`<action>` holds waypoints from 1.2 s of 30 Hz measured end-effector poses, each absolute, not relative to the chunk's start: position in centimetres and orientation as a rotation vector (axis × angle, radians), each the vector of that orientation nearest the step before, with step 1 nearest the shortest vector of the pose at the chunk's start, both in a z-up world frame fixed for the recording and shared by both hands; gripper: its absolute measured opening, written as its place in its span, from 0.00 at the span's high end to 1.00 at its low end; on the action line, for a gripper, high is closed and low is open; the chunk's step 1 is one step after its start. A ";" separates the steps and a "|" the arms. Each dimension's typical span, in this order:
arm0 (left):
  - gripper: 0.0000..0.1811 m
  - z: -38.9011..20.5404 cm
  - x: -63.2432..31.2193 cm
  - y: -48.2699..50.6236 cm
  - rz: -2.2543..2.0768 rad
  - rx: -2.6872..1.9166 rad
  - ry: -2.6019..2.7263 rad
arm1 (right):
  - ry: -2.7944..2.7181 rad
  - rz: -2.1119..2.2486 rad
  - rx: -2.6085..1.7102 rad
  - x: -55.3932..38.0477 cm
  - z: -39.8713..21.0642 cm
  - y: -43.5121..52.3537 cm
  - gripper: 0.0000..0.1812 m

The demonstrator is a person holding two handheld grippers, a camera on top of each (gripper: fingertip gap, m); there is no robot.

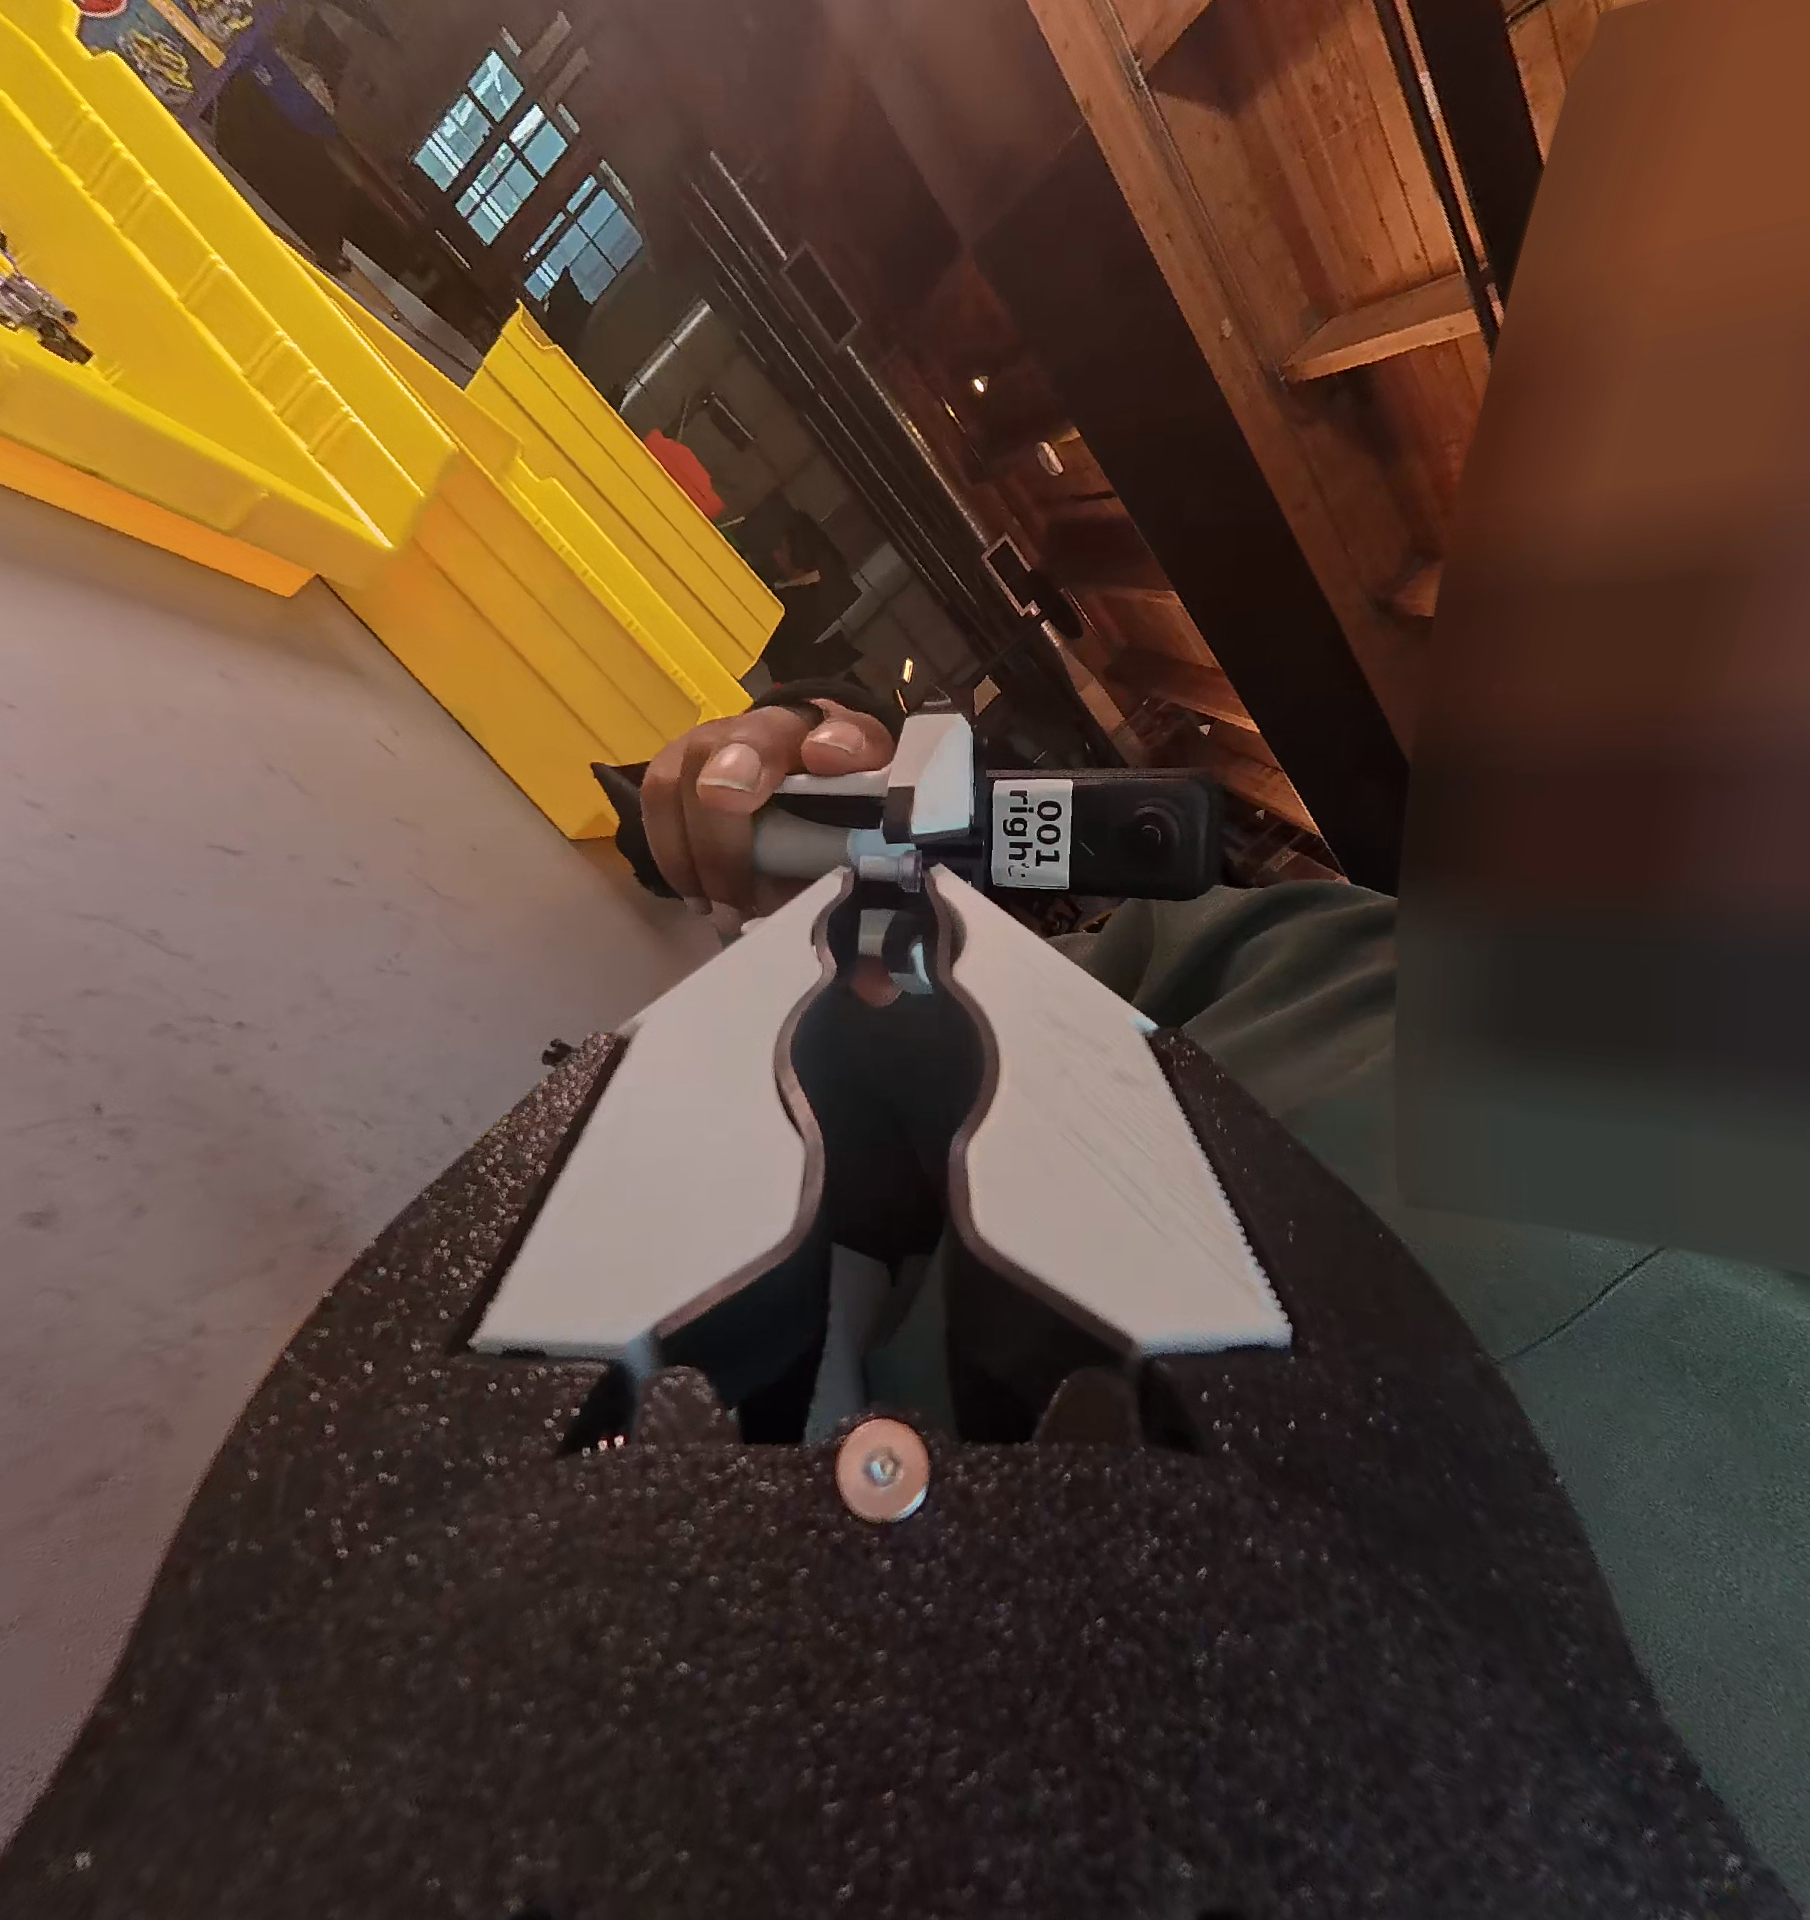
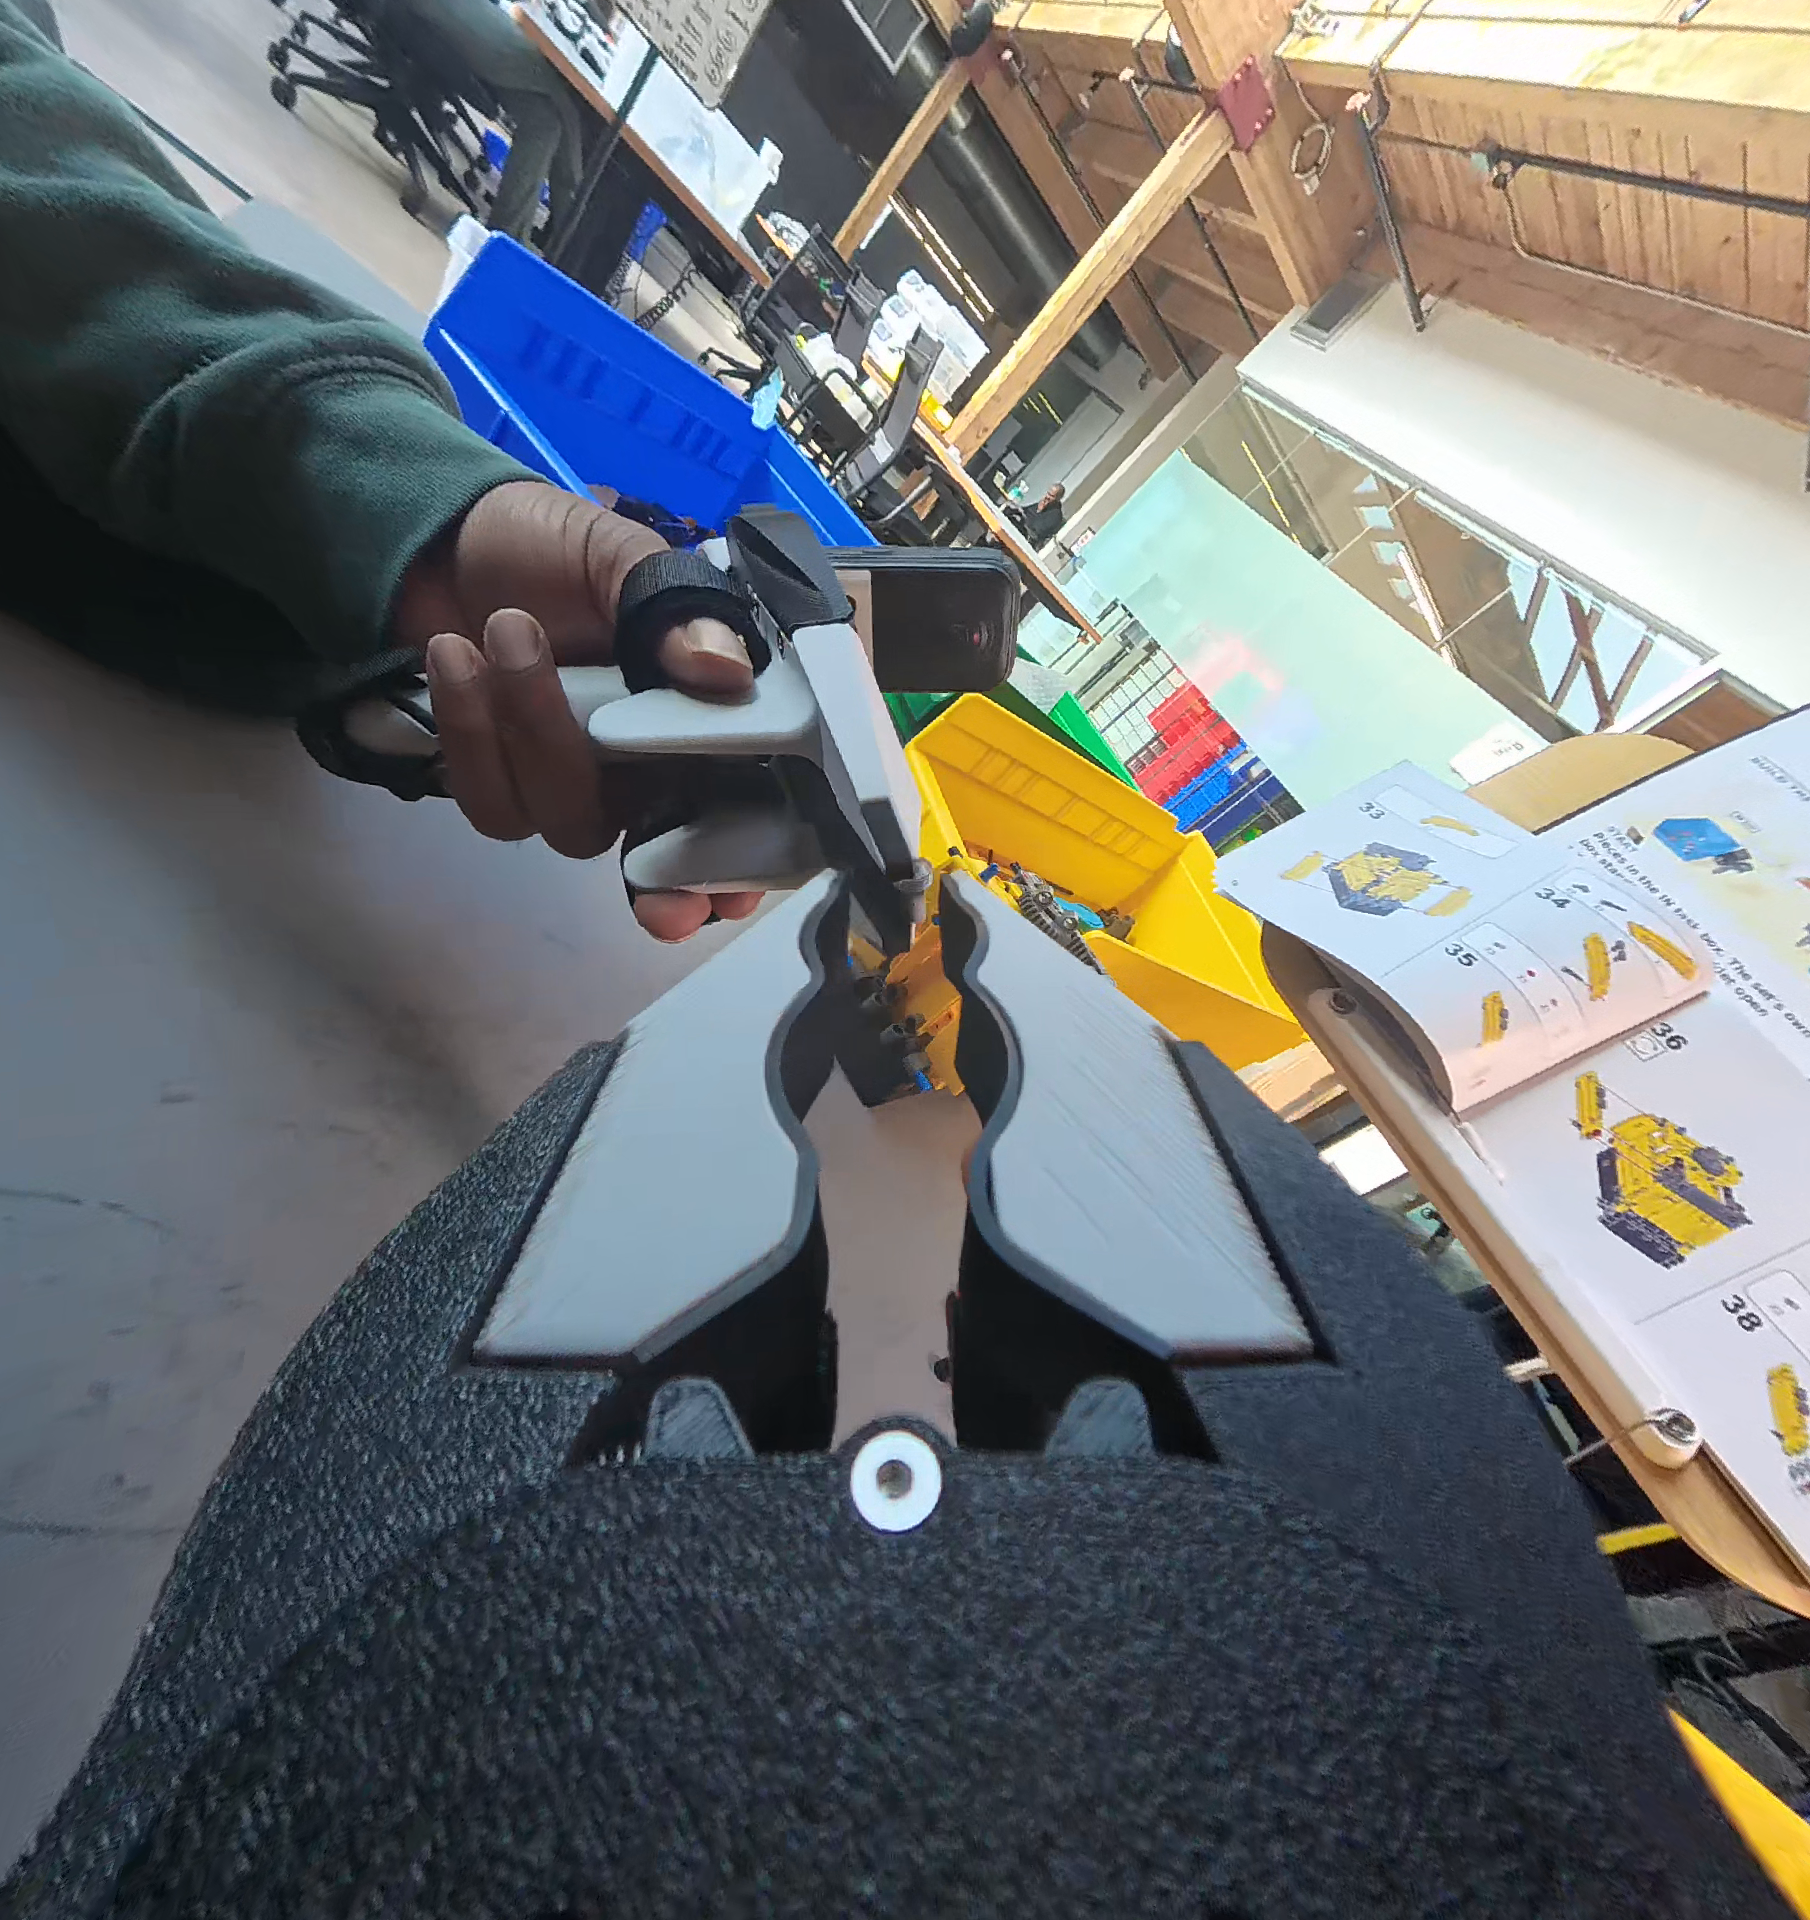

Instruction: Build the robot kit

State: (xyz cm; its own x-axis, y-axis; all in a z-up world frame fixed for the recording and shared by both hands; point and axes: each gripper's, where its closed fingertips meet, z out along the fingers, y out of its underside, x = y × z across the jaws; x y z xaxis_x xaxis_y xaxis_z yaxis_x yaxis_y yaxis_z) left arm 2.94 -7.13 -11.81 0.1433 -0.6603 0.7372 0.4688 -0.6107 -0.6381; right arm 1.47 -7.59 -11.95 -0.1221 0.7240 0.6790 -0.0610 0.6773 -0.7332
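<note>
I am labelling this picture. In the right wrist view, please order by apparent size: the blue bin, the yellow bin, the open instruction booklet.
1. Instruction booklet: largest, though it lies nearest the camera.
2. Blue bin and yellow bin: look alike in size; both partly hidden, so unranked.

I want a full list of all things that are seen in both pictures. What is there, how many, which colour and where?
grey table top: one, grey, under everything
yellow plastic bins: at least two, yellow, on the table
blue plastic bin: one, blue, behind the left hand
loose toy brick pieces: several, mixed colours, in a yellow bin
open instruction booklet: one, white, on the stand
light wooden stand: one, to the right
black and yellow brick assembly: one, between the right claw's fingers
small grey peg: one, in the left claw's tips
left claw: closed on the peg
right claw: grip unclear
left hand, right hand: each holds a handle
green sleeve: left arm
</note>
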 end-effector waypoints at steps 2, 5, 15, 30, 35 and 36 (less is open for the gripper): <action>0.94 -11.8 2.5 -7.1 -1.623 -1.536 0.178 | -1.568 0.734 -0.576 1.5 -12.0 -7.4 0.91; 0.94 -11.9 2.4 -7.0 -1.588 -1.551 0.179 | -1.567 0.725 -0.575 1.5 -12.0 -7.3 0.91; 0.94 -14.2 3.4 -7.2 -1.490 -1.720 0.252 | -1.693 0.667 -0.546 1.6 -13.8 -8.0 0.94; 0.94 -13.7 3.6 -7.8 -1.660 -1.668 0.218 | -1.701 0.781 -0.572 1.9 -13.6 -8.3 0.96; 0.93 -13.0 3.5 -8.0 -1.721 -1.621 0.197 | -1.671 0.866 -0.597 2.1 -13.0 -8.3 0.96; 0.93 -12.9 3.4 -7.9 -1.732 -1.614 0.186 | -1.666 0.860 -0.598 2.1 -12.9 -8.2 0.96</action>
State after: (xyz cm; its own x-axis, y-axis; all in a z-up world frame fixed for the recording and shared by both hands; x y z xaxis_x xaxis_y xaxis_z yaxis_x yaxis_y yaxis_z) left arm 3.36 -7.94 -12.95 0.0741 -0.5973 0.7986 0.4147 -0.7098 -0.5694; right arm 2.06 -8.16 -12.93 -0.2585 0.7599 0.5965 -0.0463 0.6070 -0.7933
